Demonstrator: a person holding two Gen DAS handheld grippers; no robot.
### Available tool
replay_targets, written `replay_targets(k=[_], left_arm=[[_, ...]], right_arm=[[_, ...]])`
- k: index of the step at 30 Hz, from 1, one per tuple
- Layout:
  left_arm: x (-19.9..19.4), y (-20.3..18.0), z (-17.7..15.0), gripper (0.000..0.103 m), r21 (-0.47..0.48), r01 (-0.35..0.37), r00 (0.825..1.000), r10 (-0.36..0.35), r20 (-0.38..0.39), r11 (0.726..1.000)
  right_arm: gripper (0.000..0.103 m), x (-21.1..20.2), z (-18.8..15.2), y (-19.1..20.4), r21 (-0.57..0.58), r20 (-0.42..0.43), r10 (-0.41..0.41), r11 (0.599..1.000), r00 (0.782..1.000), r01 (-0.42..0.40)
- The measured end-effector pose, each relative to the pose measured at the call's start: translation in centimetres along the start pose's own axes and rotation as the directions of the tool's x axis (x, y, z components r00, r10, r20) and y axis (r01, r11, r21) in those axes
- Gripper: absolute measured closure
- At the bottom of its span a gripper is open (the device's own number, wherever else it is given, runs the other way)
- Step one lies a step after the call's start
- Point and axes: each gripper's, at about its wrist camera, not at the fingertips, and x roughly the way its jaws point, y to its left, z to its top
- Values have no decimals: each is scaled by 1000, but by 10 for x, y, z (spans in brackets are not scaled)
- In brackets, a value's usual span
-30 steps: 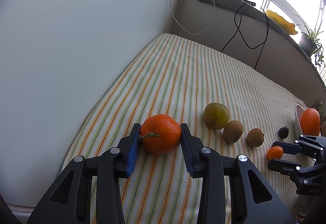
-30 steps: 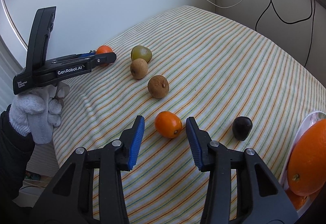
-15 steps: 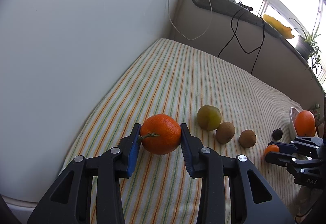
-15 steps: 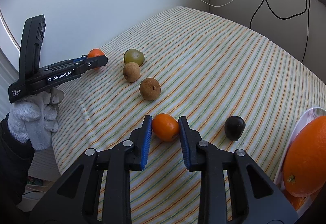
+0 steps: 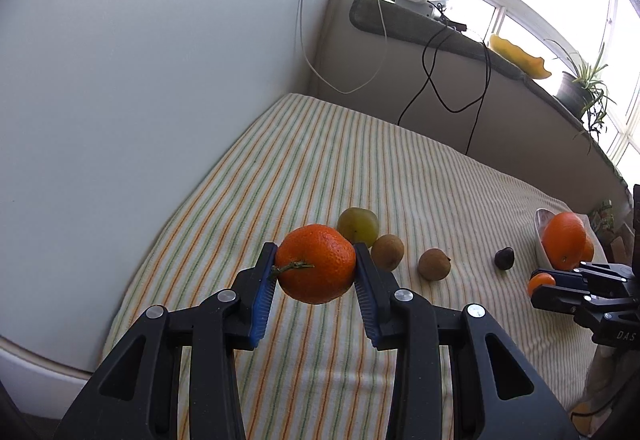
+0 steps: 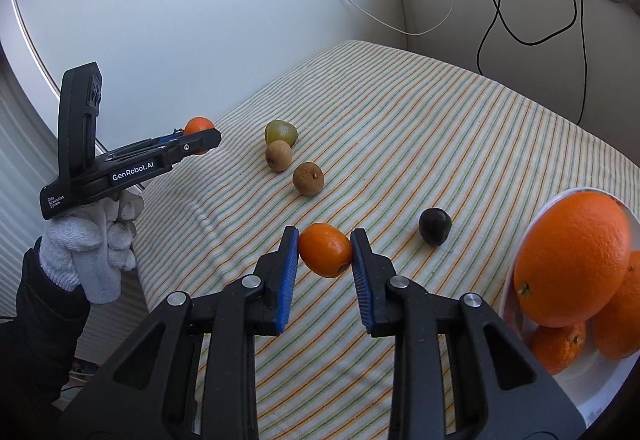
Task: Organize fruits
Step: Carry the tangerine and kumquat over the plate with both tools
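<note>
Centre frame in both wrist views: left gripper (image 5: 315, 270) clamps a stemmed mandarin (image 5: 316, 263), right gripper (image 6: 325, 252) clamps a small orange (image 6: 325, 249), both lifted off the striped cloth (image 6: 420, 128). Step: carrying; next likely plate (image 6: 600, 380), lower right.

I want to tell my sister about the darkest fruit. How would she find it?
Start at the white plate piled with oranges on the striped cloth. Just left of it, alone on the cloth, sits a small dark plum. It is nearly black, while every other fruit is orange, brown or green.
</note>
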Motion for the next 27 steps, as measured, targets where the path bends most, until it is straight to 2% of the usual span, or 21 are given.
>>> replay_targets(k=[5,13,27], left_arm=[[-7,-20,-4,67,26,38,999,-38,3,999],[-19,-65,-12,67,70,141,990,-141,1,988],[-19,-156,-28,67,179,310,951,-305,-58,934]], right_arm=[[76,-29,-6,-4,17,40,5,1000,999,-5],[76,-70,-23,-24,65,92,-23,998,995,17],[76,-128,-74,-89,235,124,-159,964,979,127]])
